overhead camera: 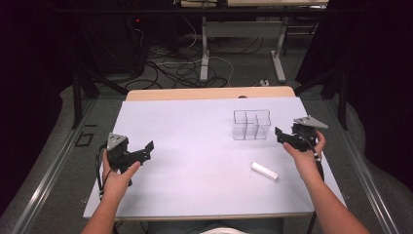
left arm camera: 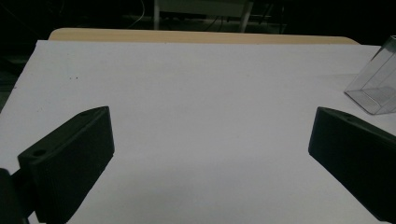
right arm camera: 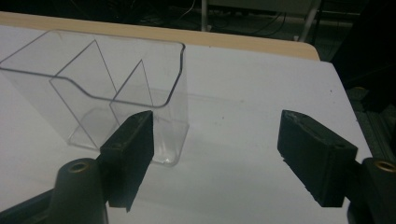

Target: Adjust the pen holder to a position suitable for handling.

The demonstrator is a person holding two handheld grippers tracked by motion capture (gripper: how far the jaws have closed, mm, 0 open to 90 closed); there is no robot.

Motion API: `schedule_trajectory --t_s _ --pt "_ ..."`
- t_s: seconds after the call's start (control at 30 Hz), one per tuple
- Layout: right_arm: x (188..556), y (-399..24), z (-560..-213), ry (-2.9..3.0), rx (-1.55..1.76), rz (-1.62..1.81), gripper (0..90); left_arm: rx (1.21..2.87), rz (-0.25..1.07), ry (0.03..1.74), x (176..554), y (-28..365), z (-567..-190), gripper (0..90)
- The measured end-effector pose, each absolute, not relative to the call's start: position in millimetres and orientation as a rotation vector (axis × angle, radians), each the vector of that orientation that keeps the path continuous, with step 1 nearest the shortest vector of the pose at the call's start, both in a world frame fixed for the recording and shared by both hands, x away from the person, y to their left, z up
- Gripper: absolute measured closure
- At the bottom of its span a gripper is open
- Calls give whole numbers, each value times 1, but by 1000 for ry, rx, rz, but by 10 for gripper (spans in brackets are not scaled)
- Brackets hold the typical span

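The clear box point(overhead camera: 251, 125) is standing upright on the white table point(overhead camera: 195, 161), toward its far right, open side up, and its inner walls are dividing it into compartments that are all lying empty. In the right gripper view the box point(right arm camera: 107, 93) is sitting just ahead and to the left of the jaws, so the opening is staying reachable from above.

The right gripper point(overhead camera: 287, 136) is hovering just beside the box on its right, not touching it. Its jaws are standing wide apart with nothing between them, and one jaw is overlapping the box's near corner in the right gripper view. Judged from this position, the right hand is readying either to steady the box or to turn toward the white stick.

The white stick point(overhead camera: 264, 171) is lying flat on the table, nearer the person than the box and a little to the right, apart from both grippers. It looks the likely thing to go into a compartment.

The left gripper point(overhead camera: 143, 152) is resting over the left side of the table, well apart from box and stick, jaws likewise spread and empty. In the left gripper view the box corner point(left arm camera: 376, 84) is showing at the far right.

Nothing is standing between either gripper and the stick. Cables and table legs are lying on the floor beyond the far edge, out of reach.
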State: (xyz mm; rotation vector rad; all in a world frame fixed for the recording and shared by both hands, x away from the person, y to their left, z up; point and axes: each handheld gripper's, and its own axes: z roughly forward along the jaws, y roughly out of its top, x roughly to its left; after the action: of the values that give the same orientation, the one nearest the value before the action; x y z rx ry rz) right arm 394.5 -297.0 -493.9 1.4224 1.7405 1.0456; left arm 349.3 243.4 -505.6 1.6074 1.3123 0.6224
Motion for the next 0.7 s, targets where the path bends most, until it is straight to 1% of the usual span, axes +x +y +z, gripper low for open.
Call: schedule_trajectory --t_s 0.03,0.07,0.17,0.43,0.57,0.7 --pt "400 -296 -491 1730 1404 1045 339 1607 620 1313 349 243 -506 3" --pt "400 -296 -491 1730 1404 1045 339 1615 619 1316 349 243 -506 3" --pt "408 -297 -488 1729 1406 1048 416 1620 620 1311 349 242 -507 3" --pt "427 -301 -489 1716 1415 1034 505 1621 612 1319 349 243 -508 3" --pt "436 -304 -493 1719 1408 1048 640 1622 604 1325 349 243 -509 3" --pt "444 -304 -498 1763 1417 1031 718 1625 603 1324 349 242 -510 4"
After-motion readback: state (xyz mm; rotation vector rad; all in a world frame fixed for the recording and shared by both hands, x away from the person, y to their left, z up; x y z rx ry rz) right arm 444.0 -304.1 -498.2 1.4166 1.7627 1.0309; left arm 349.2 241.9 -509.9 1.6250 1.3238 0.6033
